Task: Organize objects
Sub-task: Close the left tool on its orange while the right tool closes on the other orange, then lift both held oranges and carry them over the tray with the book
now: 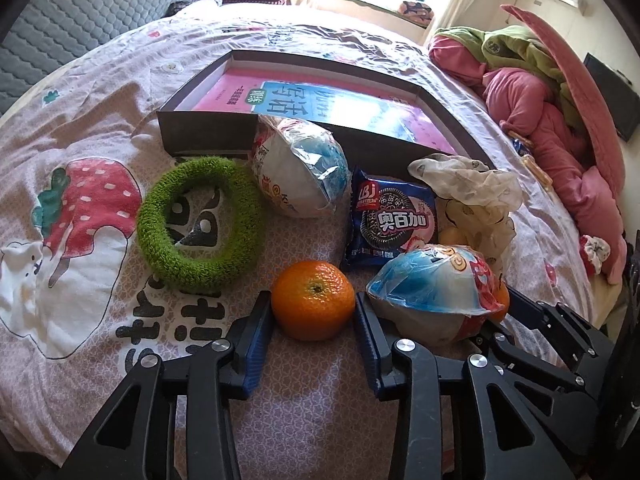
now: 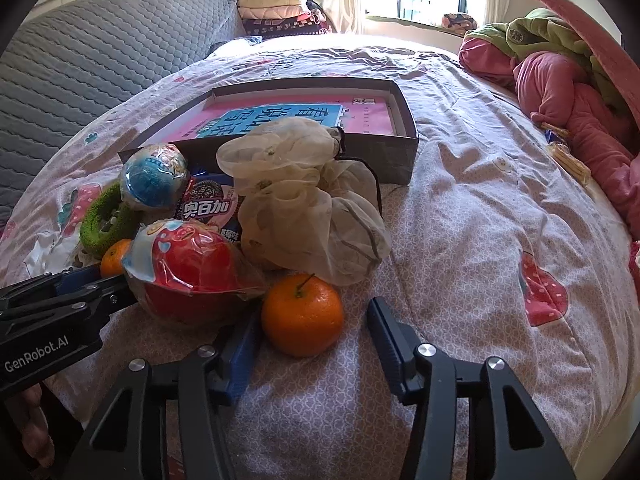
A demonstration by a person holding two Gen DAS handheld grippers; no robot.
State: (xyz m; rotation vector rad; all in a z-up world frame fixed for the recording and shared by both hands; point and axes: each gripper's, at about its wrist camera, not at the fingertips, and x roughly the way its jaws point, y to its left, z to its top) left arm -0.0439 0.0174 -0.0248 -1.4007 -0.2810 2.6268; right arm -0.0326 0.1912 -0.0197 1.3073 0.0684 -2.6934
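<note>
Oranges are the business here, one in front of each hand on the bed. The left tongs stand on either side of the near orange, the blue pads touching or all but touching its flanks; whether they already press I cannot tell for sure. The right tongs are apart around the second orange, the left pad close against it, the right pad clear of it with bedding showing between.

Both fruits lie at the near edge of the cluster, in front of a wrapped toy egg, a biscuit packet, a green fuzzy ring and a gauze bag. The open box with a book in it sits beyond, toward the far side.

An orange is likely firm yet yielding, light, with a slightly waxy skin. Round as it is, it may roll on the soft quilt. Best taken across its widest girth, pads level on opposite sides, with modest pressure so the peel does not bruise.
</note>
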